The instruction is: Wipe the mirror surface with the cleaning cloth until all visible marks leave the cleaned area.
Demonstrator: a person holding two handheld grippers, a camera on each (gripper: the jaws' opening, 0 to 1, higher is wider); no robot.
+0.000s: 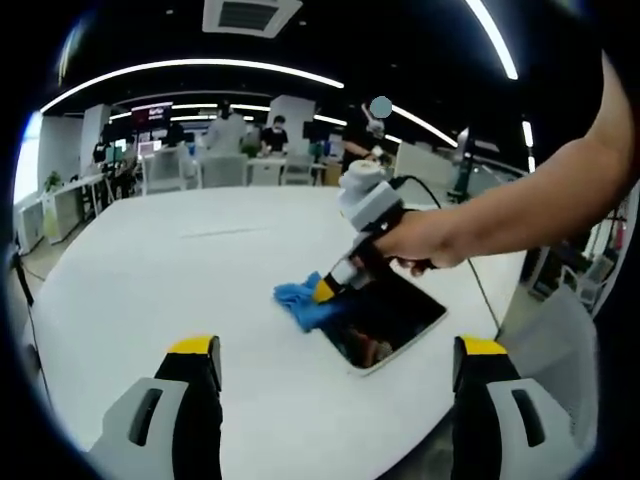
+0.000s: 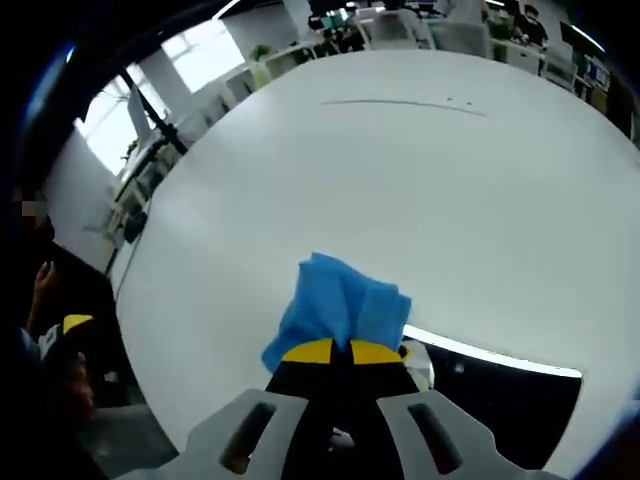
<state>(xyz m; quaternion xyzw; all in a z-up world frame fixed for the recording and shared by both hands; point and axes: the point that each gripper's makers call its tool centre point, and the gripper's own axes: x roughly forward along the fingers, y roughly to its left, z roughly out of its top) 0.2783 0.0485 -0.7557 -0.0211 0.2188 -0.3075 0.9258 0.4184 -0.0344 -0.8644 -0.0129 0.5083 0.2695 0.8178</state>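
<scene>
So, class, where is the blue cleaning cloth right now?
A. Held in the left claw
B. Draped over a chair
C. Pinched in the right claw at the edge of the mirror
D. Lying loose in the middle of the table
C: the right claw is shut on the blue cloth, which sits at the mirror edge; the left claw is open.

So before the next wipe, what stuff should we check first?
1. Right gripper shut on the blue cloth: ok.
2. Cloth touching the mirror at its corner: ok.
3. Mirror lying flat on the white table: ok.
4. Left gripper open and held back from the mirror: ok.
5. Marks gone from the glass: cannot tell, it only shows dark reflections.
</scene>
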